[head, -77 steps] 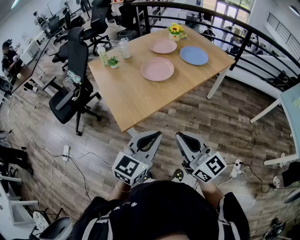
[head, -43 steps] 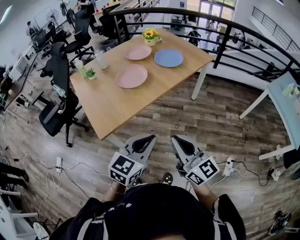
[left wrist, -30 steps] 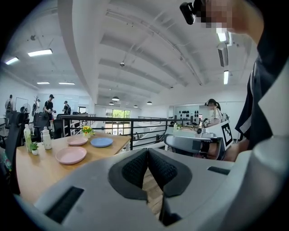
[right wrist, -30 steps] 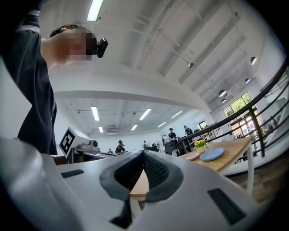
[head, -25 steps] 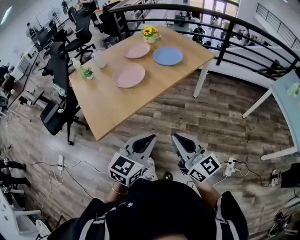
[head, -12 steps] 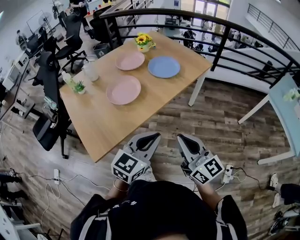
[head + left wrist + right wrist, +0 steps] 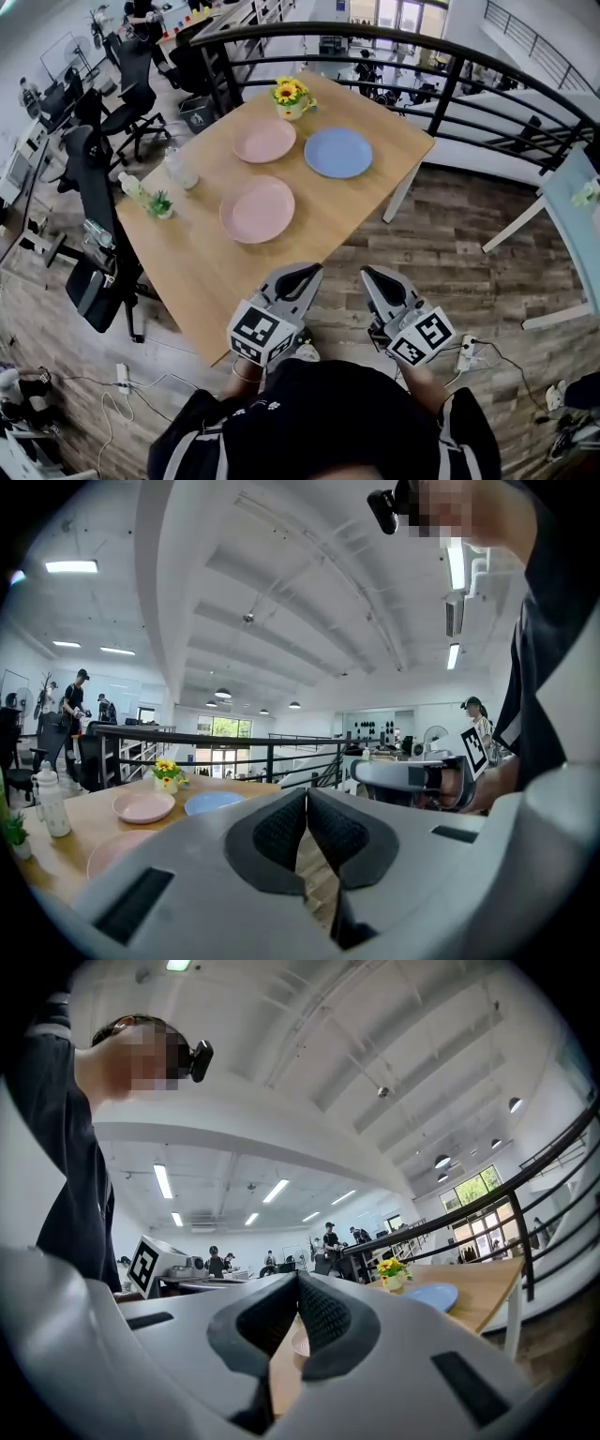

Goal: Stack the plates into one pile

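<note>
left tool (image 7: 298, 277) pinched together, empty | right tool (image 7: 379, 278) likewise | plates (image 7: 258, 209) unstacked (three)

The left gripper (image 7: 307, 795) hides most of the near pink plate (image 7: 99, 852) from me. Past the right gripper (image 7: 297, 1281) I get only a sliver of a pink plate (image 7: 300, 1344), which one I cannot tell.

The left gripper (image 7: 292, 278) and right gripper (image 7: 379, 280) were held side by side, low. Both sets of fingers (image 7: 281, 829) were closed together, empty.
</note>
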{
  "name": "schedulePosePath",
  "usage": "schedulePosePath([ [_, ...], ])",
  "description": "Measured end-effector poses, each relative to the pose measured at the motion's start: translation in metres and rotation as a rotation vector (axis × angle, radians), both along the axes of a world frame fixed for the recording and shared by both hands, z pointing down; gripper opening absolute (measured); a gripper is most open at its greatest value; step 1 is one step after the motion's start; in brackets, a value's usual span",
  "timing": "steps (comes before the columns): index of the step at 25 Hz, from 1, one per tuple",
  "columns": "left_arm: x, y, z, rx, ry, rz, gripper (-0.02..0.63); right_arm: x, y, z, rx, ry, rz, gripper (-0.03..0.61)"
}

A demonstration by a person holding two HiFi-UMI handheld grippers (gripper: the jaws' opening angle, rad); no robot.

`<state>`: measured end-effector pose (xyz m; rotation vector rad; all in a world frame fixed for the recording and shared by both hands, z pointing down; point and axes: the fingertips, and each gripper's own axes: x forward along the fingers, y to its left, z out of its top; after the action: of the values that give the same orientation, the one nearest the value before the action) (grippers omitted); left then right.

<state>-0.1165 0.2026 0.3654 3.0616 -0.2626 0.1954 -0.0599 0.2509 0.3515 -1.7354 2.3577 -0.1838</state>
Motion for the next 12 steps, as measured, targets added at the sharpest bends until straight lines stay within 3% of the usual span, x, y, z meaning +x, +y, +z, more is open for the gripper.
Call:
schedulePosePath([
  [12,-0.024,-0.102,0.013,-0.012,-0.024,-0.050,0.015,-0.010,-0.099,0.005,-0.041,-0.013,-0.015,0.002],
])
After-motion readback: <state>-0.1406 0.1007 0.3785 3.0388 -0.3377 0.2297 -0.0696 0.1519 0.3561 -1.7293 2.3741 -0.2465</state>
